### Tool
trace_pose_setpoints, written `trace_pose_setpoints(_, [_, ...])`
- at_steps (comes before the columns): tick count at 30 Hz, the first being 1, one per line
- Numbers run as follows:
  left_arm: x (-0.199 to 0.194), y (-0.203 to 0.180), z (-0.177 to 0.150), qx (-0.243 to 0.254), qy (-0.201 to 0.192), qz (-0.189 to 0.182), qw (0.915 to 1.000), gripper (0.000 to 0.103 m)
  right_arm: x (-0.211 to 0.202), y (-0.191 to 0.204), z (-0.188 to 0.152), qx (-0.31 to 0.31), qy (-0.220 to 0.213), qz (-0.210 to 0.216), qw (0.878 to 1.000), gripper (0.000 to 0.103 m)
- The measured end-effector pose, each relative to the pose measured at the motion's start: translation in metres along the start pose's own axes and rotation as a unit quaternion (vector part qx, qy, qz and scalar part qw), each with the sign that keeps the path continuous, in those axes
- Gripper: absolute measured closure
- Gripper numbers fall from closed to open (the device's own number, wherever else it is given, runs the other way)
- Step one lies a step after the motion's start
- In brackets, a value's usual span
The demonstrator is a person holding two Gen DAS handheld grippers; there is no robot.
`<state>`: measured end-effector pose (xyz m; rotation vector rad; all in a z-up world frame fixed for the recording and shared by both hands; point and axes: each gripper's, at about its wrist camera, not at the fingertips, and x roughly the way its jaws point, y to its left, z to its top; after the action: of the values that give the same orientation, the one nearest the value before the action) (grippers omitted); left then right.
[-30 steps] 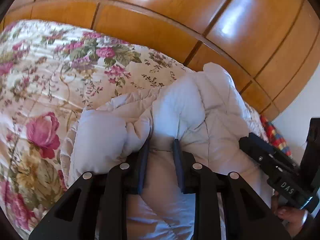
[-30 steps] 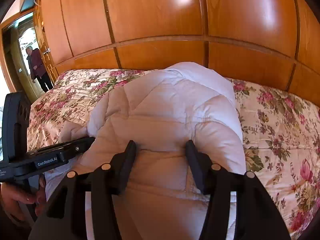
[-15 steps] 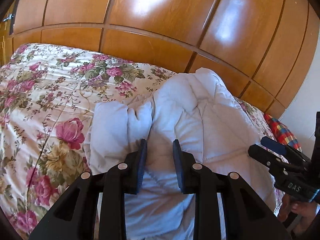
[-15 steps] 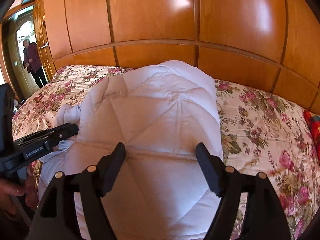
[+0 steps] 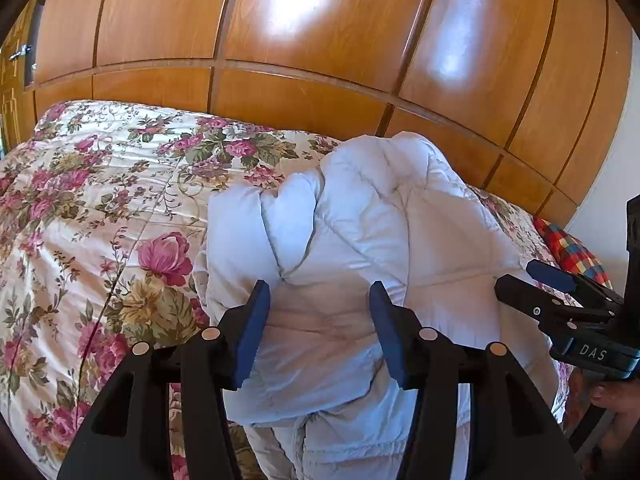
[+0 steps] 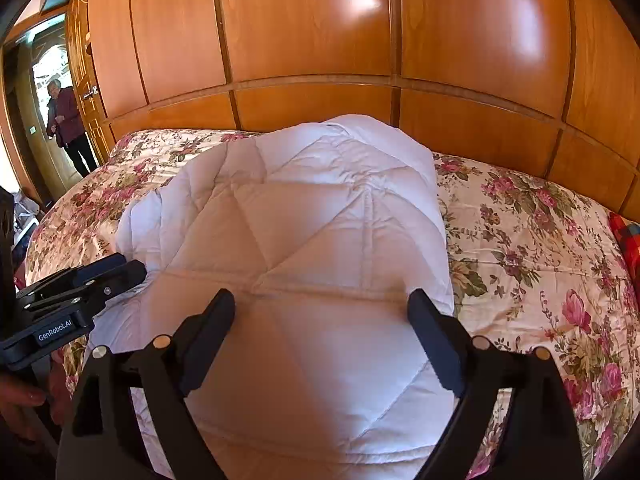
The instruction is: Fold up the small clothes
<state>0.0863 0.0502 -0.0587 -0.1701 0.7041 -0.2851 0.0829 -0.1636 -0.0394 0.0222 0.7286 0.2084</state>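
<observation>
On the floral bedspread (image 5: pixel 100 248), your white quilted jacket (image 6: pixel 312 232) is lying folded; your left gripper (image 5: pixel 320 304) and right gripper (image 6: pixel 320 308) are both hovering released, grasping nothing.

The quilted jacket (image 6: pixel 312 248) lies on the bed (image 6: pixel 540 240), before the wardrobe (image 6: pixel 312 40). The left tool (image 5: pixel 318 320) and right tool (image 6: pixel 322 316) hover over its near end, side by side, jaws apart.
</observation>
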Motion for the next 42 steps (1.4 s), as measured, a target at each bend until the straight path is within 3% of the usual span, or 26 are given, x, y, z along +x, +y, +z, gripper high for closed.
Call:
trace_pose_setpoints(8, [-0.003, 0.01, -0.006, -0.025, 0.01, -0.022, 0.9994, 0.051, -0.005, 0.005, -0.003, 0.002, 0.001, 0.004, 1.0, 0.009])
trace_pose_setpoints(13, [-0.008, 0.009, -0.008, -0.039, 0.013, -0.045, 0.9982, 0.031, -0.011, 0.004, -0.005, 0.008, 0.0, 0.008, 1.0, 0.007])
trace_pose_setpoints(19, [-0.022, 0.013, -0.008, -0.072, 0.002, -0.062, 0.9955, 0.024, -0.032, -0.007, -0.005, 0.029, -0.017, 0.015, 0.999, 0.005])
trace_pose_setpoints(27, [-0.022, 0.028, -0.018, -0.107, 0.035, -0.083, 0.9902, 0.022, -0.047, -0.032, -0.014, 0.078, -0.014, 0.02, 0.997, 0.004])
trace_pose_setpoints(33, [-0.011, 0.041, -0.03, -0.146, 0.078, -0.106, 0.9805, 0.02, -0.043, -0.029, -0.022, 0.075, 0.003, 0.026, 0.997, 0.003])
trace_pose_setpoints(42, [-0.007, 0.049, -0.026, -0.158, 0.086, -0.125, 0.9757, 0.02, -0.043, -0.03, -0.024, 0.081, 0.008, 0.038, 0.996, 0.003])
